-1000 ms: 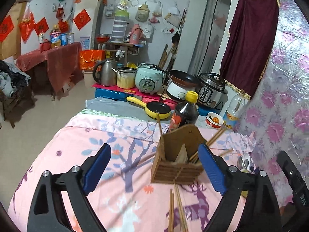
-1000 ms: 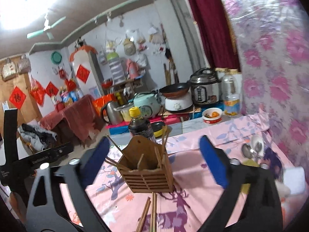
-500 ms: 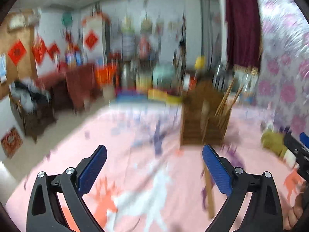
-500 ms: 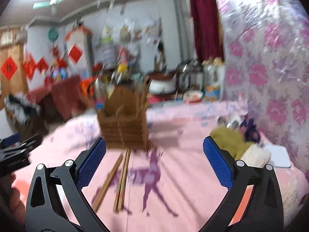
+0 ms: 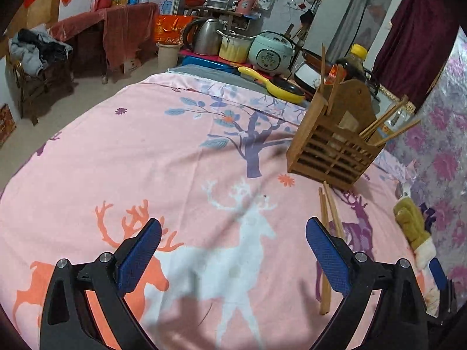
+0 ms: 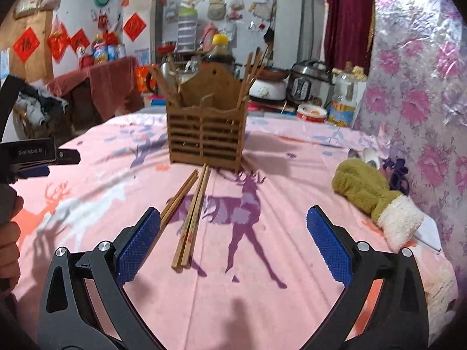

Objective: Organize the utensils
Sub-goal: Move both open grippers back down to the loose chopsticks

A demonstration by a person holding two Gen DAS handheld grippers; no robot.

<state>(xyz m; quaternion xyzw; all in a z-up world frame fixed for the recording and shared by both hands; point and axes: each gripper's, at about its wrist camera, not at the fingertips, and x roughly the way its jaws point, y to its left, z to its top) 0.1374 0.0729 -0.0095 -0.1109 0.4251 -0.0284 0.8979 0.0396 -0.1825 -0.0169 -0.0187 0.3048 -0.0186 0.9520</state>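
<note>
A slatted wooden utensil holder (image 6: 205, 134) stands upright on the pink deer-print cloth (image 6: 262, 262), with several chopsticks leaning in its compartments. It also shows in the left wrist view (image 5: 335, 145) at the right. Several loose chopsticks (image 6: 189, 213) lie on the cloth in front of it, and show in the left wrist view (image 5: 328, 233). My right gripper (image 6: 233, 248) is open and empty, low over the cloth, with the near ends of the chopsticks between its pads. My left gripper (image 5: 233, 256) is open and empty, left of the chopsticks.
An olive mitten (image 6: 370, 195) with a white cuff and metal spoons (image 6: 364, 154) lie at the right by the flowered wall. Beyond the table's far edge stand a yellow pan (image 5: 280, 87), a sauce bottle (image 5: 353, 64), a rice cooker (image 5: 271, 54) and pots.
Both grippers have pulled back from the holder and dropped low over the cloth. The loose chopsticks now lie just ahead of the right gripper. Both stay open.
</note>
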